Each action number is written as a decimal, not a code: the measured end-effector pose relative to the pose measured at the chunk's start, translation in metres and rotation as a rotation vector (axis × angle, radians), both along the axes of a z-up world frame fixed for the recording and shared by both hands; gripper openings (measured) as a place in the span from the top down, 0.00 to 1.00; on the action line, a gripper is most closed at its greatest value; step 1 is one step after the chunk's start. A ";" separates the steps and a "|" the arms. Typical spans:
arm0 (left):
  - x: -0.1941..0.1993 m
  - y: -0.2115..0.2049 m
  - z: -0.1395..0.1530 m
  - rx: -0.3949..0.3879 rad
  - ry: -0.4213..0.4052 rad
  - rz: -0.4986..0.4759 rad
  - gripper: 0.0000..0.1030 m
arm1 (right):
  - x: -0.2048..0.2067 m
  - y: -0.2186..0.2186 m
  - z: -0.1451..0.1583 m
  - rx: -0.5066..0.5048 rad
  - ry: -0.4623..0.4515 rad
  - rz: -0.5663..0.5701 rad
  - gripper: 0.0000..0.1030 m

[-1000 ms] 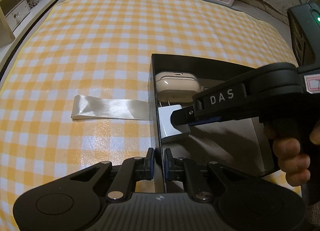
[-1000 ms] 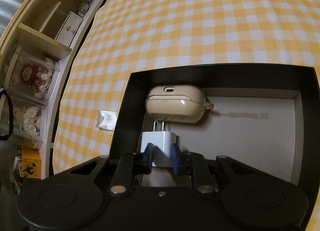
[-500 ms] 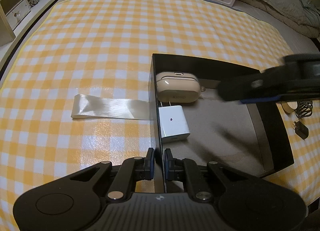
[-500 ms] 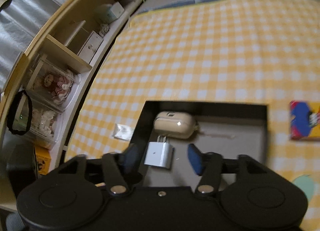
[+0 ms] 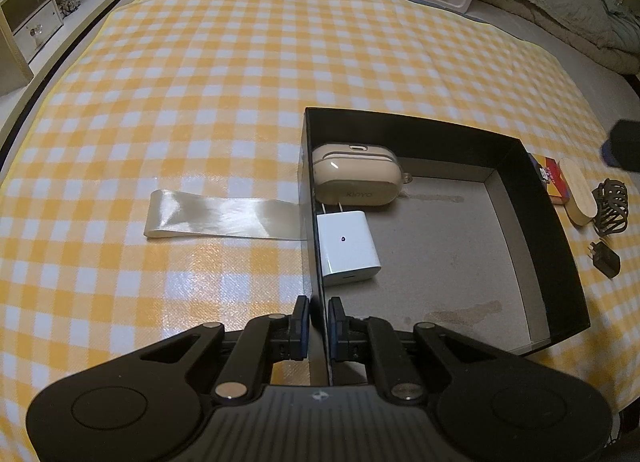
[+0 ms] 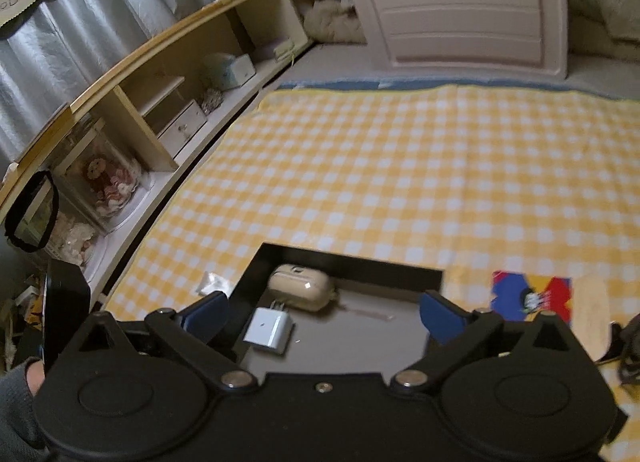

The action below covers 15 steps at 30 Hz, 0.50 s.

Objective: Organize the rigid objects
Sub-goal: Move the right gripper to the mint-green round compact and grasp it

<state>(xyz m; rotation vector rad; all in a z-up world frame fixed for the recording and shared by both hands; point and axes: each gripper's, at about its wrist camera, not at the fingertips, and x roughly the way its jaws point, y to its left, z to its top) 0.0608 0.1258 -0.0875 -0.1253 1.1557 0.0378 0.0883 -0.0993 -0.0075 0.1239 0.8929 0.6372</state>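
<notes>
The left gripper (image 5: 319,326) is pinching the near wall of the open black cardboard box (image 5: 536,197), steadying it. The right gripper (image 6: 324,312) has just been opening; its jaws are spread wide with nothing between them. The white square plug charger (image 5: 347,248) now lies inside beside the beige earbud case (image 5: 354,181). I'd keep the box pinned and fetch the next loose piece. Only the left view shows the small black adapter (image 5: 605,260); only the right shows the wall shelves (image 6: 168,101).

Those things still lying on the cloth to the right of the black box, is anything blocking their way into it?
Nothing visible does. The black box is open-topped, and its floor is bare on the side nearest the wooden oval, colourful card and black plug. Only its low wall must be cleared. The right gripper, just opened, holds nothing.
</notes>
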 end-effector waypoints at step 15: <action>0.000 0.000 0.000 0.000 0.000 0.001 0.90 | 0.017 -0.105 -0.008 -0.087 0.000 -0.262 0.00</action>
